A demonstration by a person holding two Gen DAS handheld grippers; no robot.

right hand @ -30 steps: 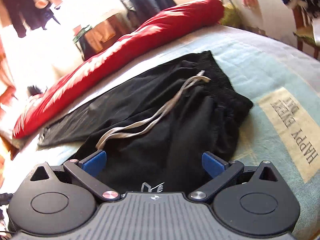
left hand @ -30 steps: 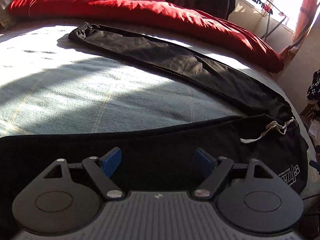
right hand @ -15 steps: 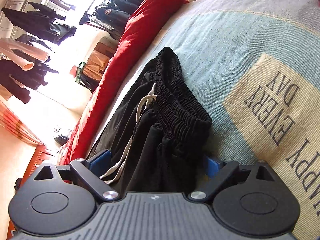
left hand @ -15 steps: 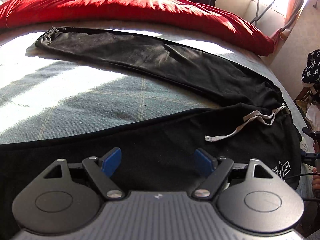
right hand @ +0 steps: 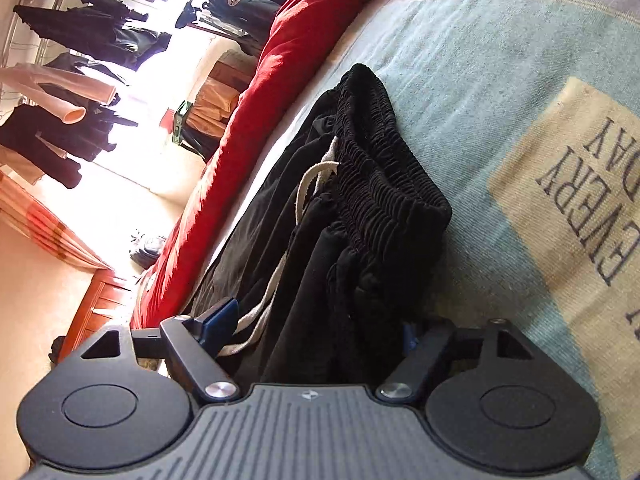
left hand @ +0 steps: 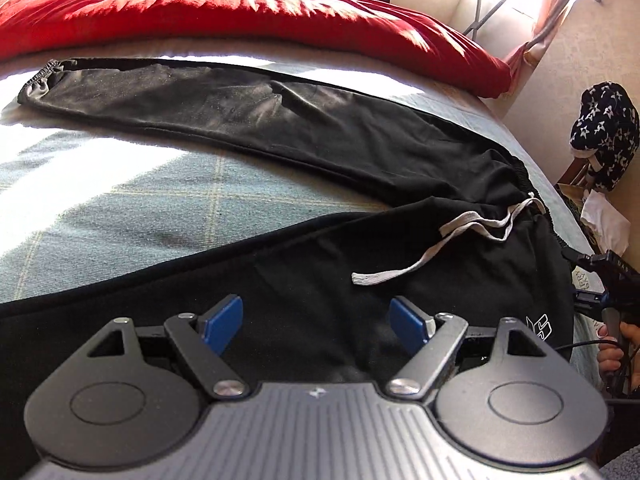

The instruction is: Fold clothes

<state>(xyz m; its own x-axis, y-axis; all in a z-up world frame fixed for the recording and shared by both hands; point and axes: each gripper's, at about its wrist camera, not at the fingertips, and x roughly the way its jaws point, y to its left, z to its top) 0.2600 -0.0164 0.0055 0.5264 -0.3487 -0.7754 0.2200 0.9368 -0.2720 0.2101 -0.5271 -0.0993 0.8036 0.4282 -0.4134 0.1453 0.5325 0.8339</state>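
Sweatpants (right hand: 360, 216) are now bunched between the jaws of my right gripper (right hand: 316, 332), which were wide a second ago and are closing on the elastic waistband (right hand: 384, 160) and drawstring (right hand: 308, 184) at the bed's (right hand: 500, 60) edge, so that end looks nearly caught. My left gripper (left hand: 316, 322) hangs over the near leg, jaws wide and holding nothing, having slid along toward the waist. Far leg still stretches toward the red duvet (left hand: 240, 12); no fold yet, I judge.

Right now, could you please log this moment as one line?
phase: grasp | right claw: closing around trouser waistband | left claw: open above trouser leg
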